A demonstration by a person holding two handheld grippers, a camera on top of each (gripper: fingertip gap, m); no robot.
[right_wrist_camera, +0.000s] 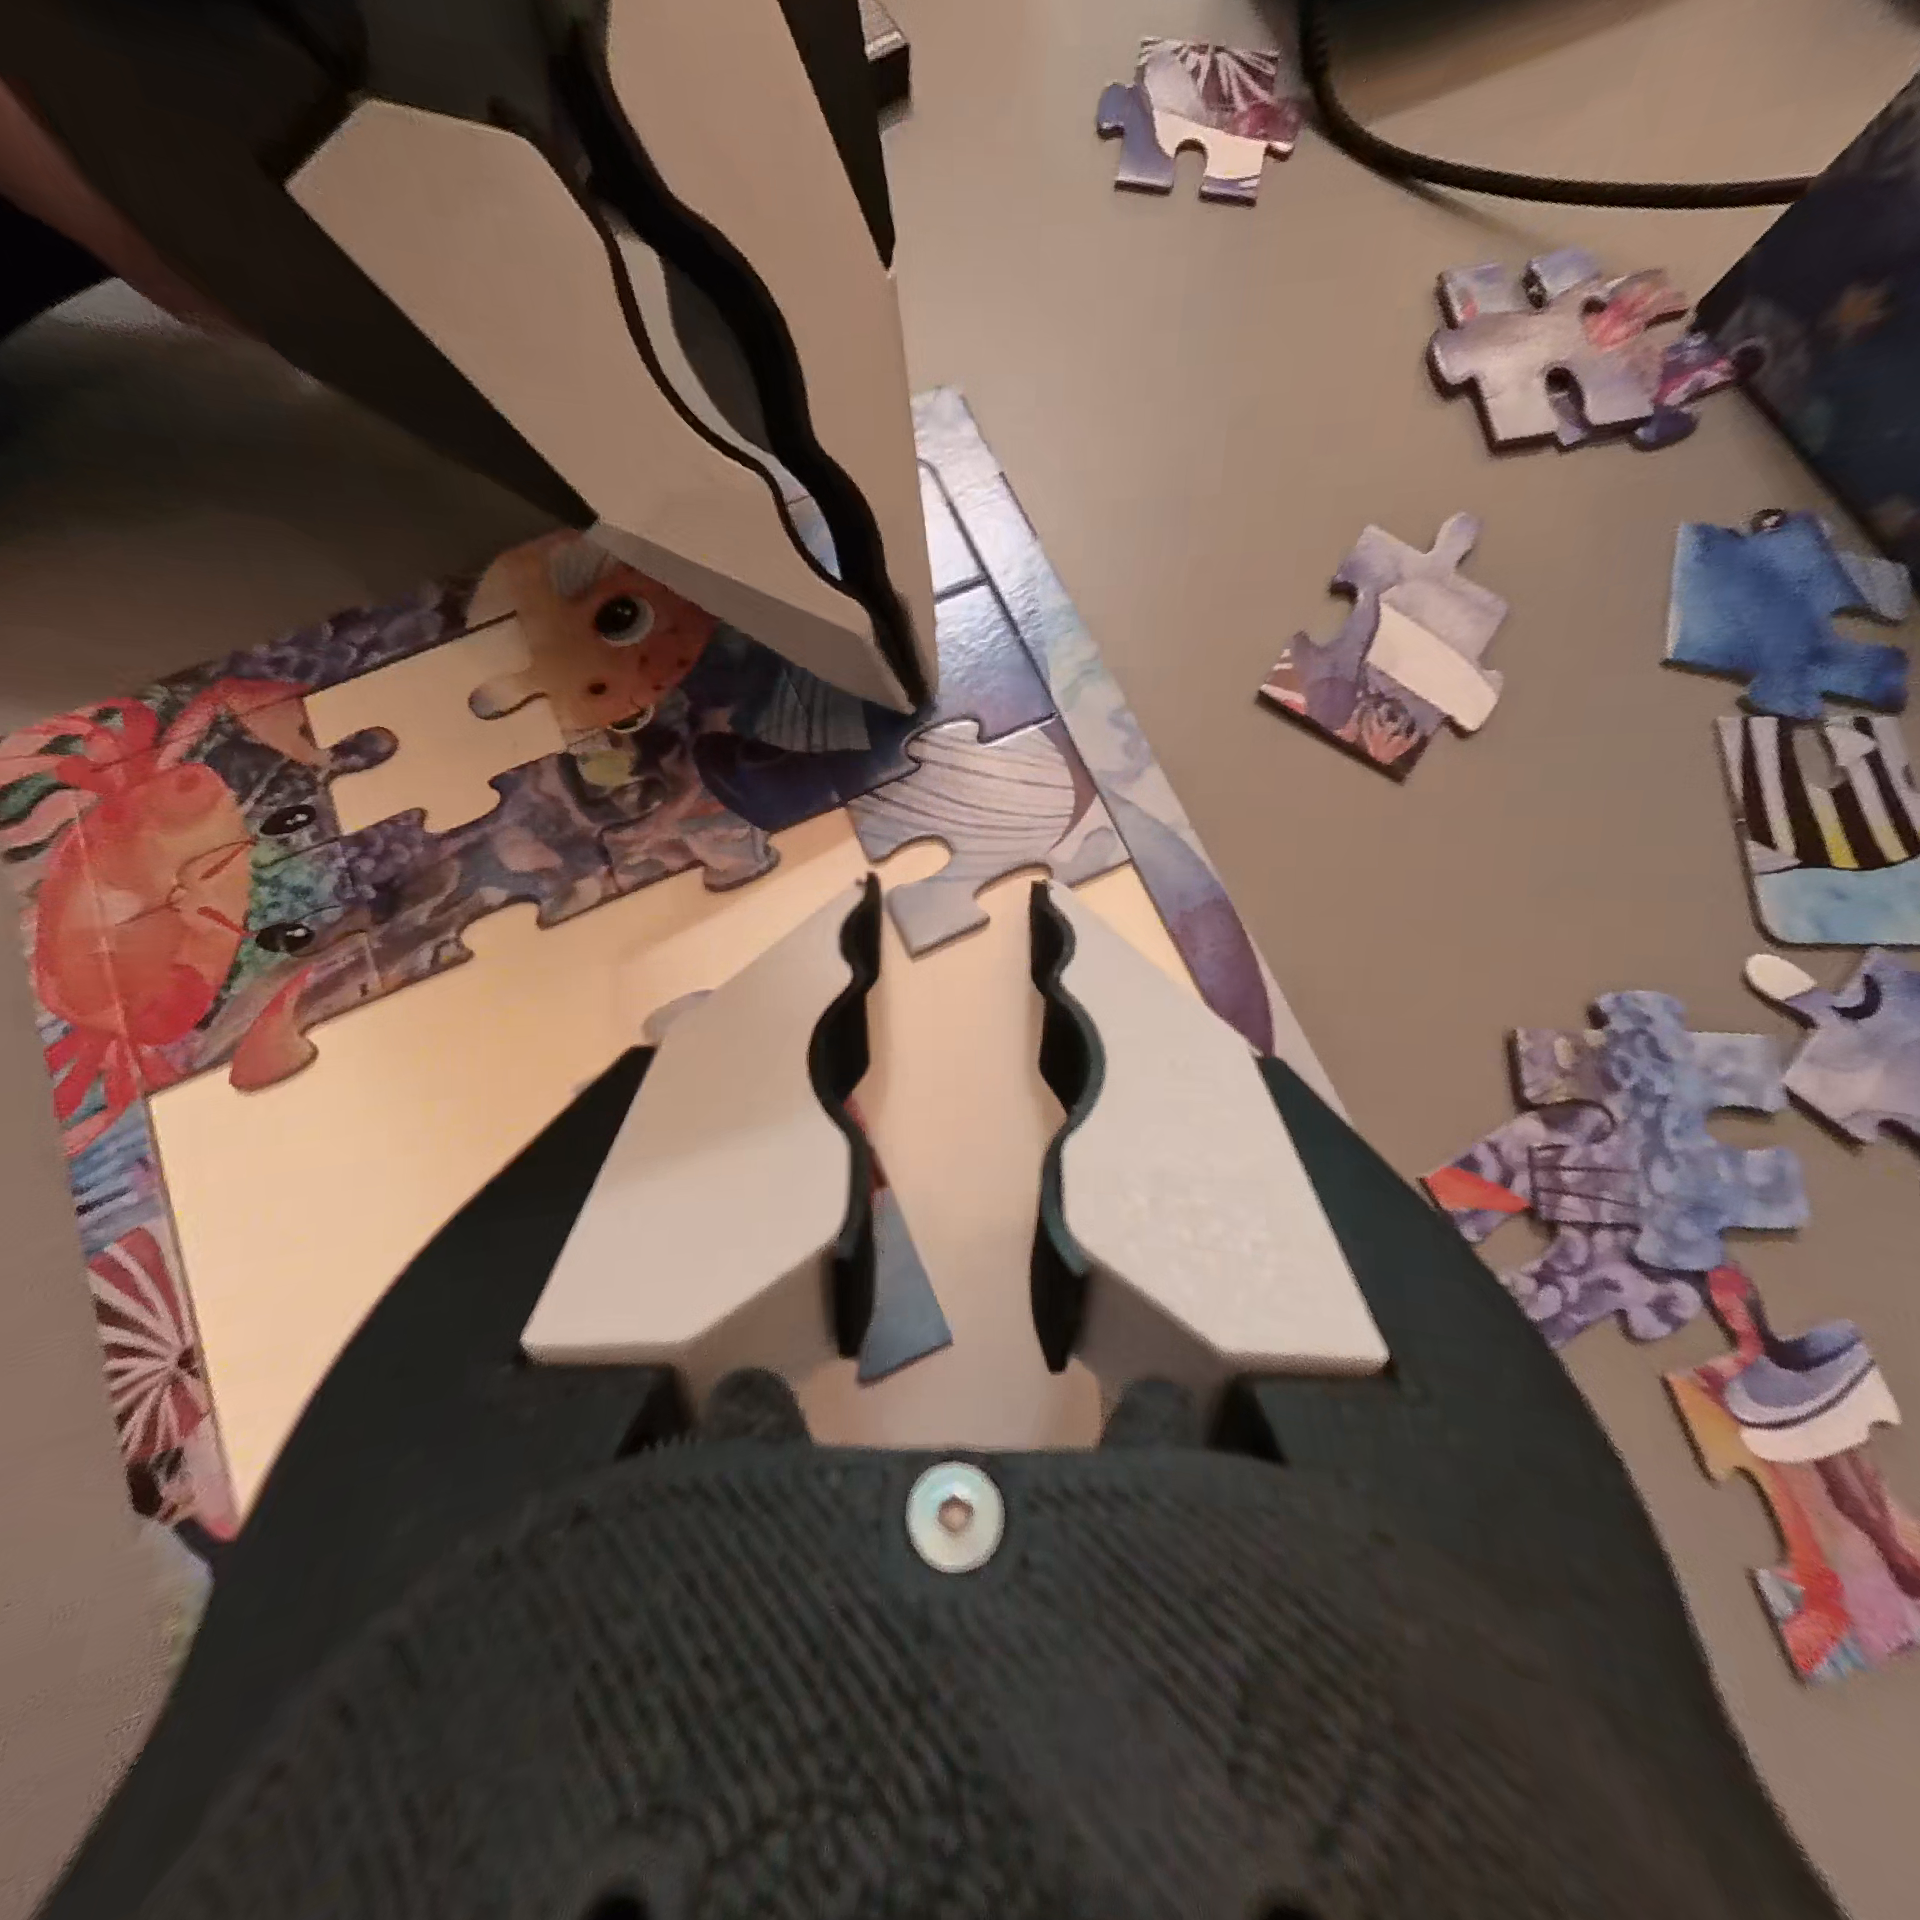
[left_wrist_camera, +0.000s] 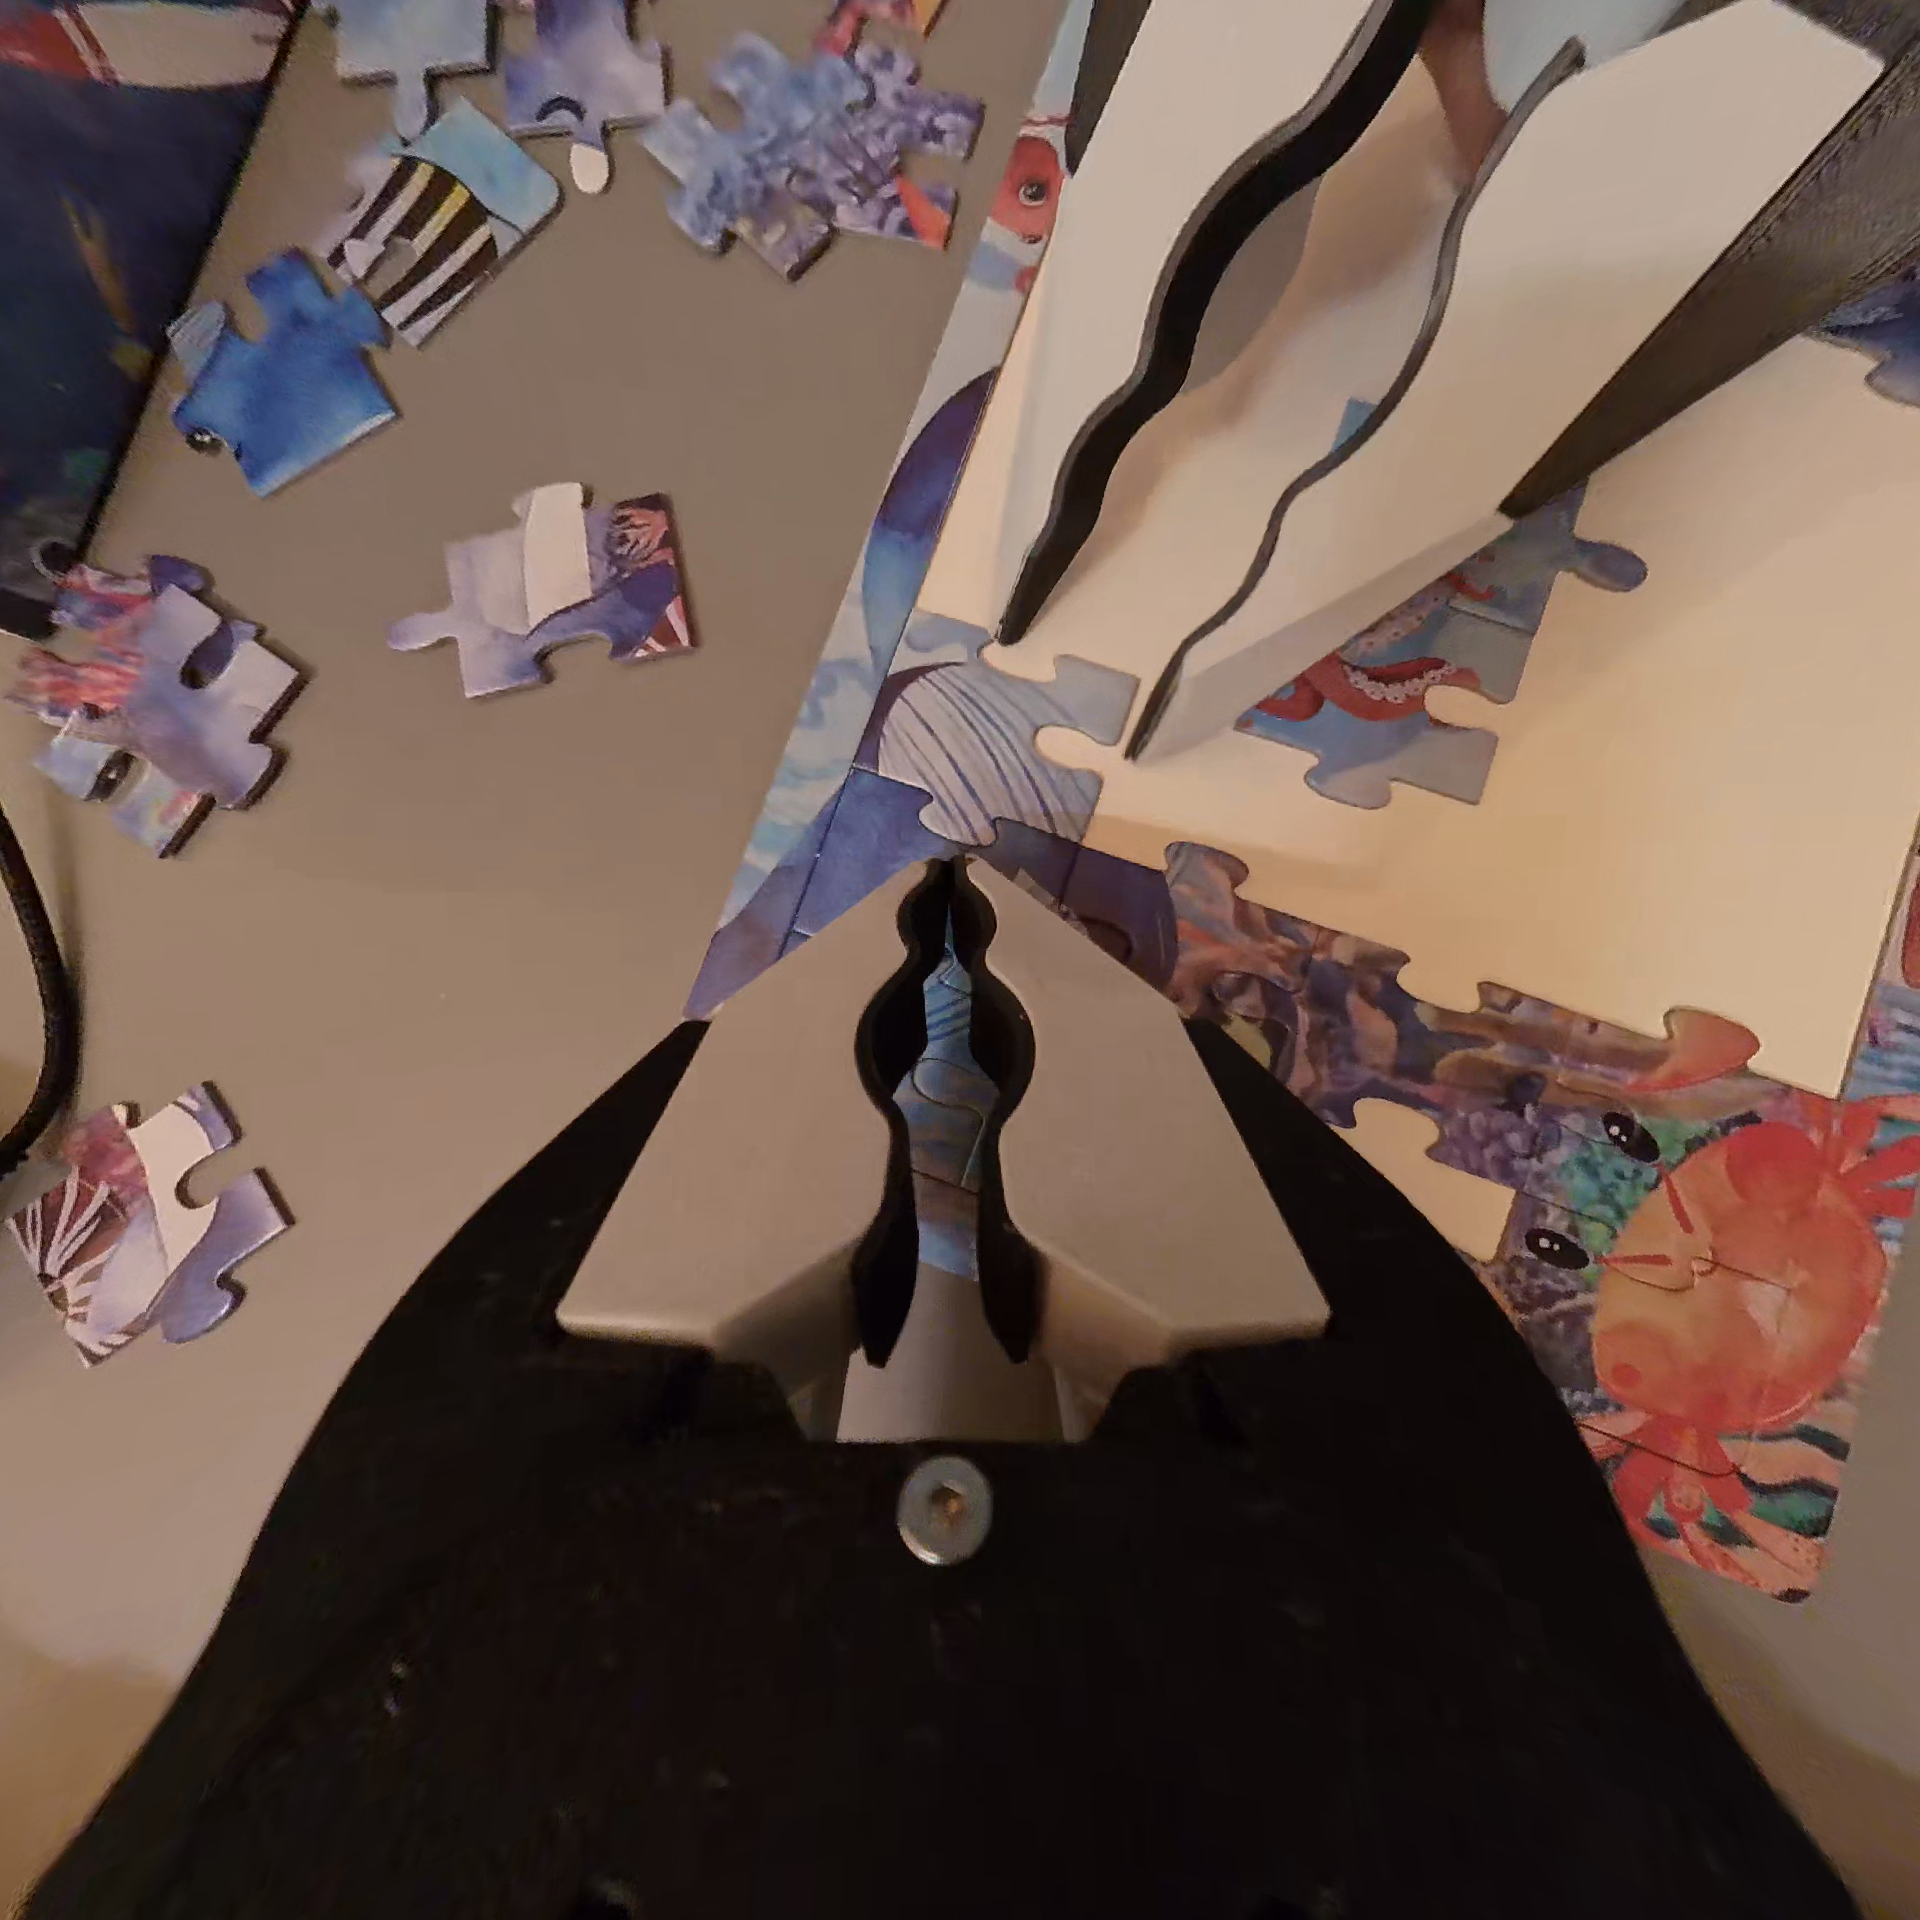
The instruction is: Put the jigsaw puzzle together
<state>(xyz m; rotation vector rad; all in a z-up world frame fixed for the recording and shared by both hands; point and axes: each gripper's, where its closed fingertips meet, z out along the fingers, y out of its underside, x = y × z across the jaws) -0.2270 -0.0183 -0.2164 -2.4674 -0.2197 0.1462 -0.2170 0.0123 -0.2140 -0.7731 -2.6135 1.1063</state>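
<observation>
No brand, label or readable writing shows on anything in either view.

The jigsaw puzzle (left_wrist_camera: 1621,1226) lies flat on a grey table (left_wrist_camera: 540,831), partly assembled inside its cream-coloured tray (left_wrist_camera: 1299,831): a red crab (right_wrist_camera: 145,883) fills one corner, a purple reef strip runs along one edge, a pale striped whale piece (right_wrist_camera: 977,810) joins it, and an octopus piece (left_wrist_camera: 1382,707) sits alone on the bare cream middle.

Loose pieces lie spread on the table beside the tray; about nine groups can be counted in the right wrist view (some overlap, so the exact count is unclear). Among them are a plain blue piece (right_wrist_camera: 1777,623), a black-and-white striped piece (right_wrist_camera: 1808,831) and a piece with a white torn patch (right_wrist_camera: 1392,665). A dark blue box (right_wrist_camera: 1829,343) stands at the table's edge, with one black cable (right_wrist_camera: 1507,177) near it.

The left gripper (left_wrist_camera: 948,878) is clenched, its tips pressed together with nothing between them, resting on the assembled edge by the whale piece. The right gripper (right_wrist_camera: 956,904) is spread wide and empty, its tips over the tray just beside the whale piece's tab.
</observation>
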